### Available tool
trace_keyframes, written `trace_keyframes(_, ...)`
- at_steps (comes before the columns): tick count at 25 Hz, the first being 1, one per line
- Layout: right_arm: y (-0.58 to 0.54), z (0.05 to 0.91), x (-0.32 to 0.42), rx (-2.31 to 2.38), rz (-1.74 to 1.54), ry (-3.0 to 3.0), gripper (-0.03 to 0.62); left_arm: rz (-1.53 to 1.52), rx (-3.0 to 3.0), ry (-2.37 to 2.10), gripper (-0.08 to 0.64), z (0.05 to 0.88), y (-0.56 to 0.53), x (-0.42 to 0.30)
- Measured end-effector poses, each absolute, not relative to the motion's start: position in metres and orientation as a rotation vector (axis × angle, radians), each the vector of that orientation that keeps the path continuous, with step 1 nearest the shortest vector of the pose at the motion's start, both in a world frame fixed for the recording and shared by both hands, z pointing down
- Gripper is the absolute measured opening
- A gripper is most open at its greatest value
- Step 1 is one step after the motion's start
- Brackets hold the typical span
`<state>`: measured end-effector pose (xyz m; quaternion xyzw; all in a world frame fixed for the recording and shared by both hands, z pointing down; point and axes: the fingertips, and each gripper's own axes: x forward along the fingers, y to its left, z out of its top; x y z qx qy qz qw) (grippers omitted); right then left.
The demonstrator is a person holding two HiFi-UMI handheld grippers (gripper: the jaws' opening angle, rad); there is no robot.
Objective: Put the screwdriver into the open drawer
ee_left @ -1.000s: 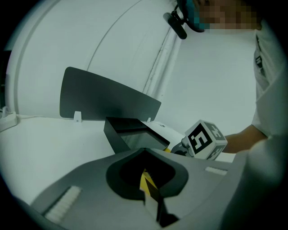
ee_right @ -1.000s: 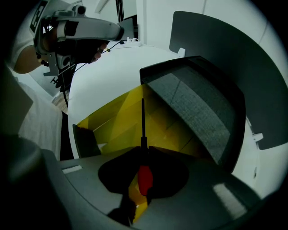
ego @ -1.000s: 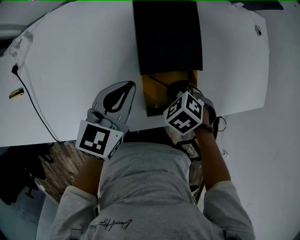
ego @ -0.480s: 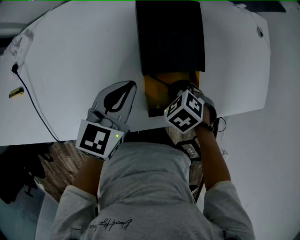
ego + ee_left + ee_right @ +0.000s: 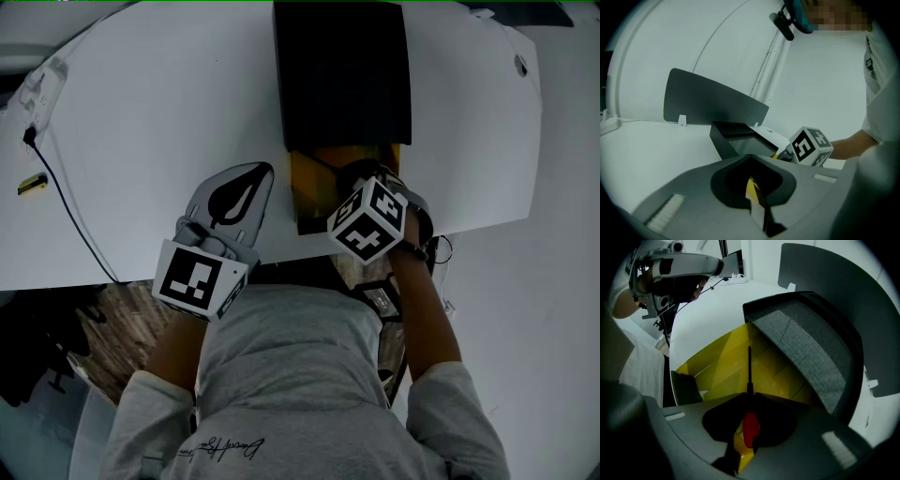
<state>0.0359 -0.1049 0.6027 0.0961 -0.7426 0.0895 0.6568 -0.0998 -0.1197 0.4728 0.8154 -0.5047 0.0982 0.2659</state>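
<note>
The right gripper (image 5: 749, 397), clenched on the screwdriver (image 5: 750, 428), should lower it flat inside the yellow drawer (image 5: 712, 367) before letting go, the tip clear of the walls.

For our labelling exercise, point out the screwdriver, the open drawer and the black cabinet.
screwdriver (image 5: 751, 427), right gripper view, red handle.
open drawer (image 5: 721, 363), right gripper view, yellow interior.
black cabinet (image 5: 342, 75), head view, top face.

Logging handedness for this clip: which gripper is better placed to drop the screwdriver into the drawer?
Right. The right gripper is shut on the screwdriver, shaft pointing into the open yellow drawer. The left gripper is over the white table beside it, jaws together.
</note>
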Motion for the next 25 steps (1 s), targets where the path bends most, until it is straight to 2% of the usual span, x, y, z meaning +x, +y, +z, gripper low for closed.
trace_keyframes(25,-0.1036,0.5989,0.0351,0.189,0.214,-1.697,0.110,0.267,2.197,-1.367,0.000,0.4723,-0.1185,-0.0981)
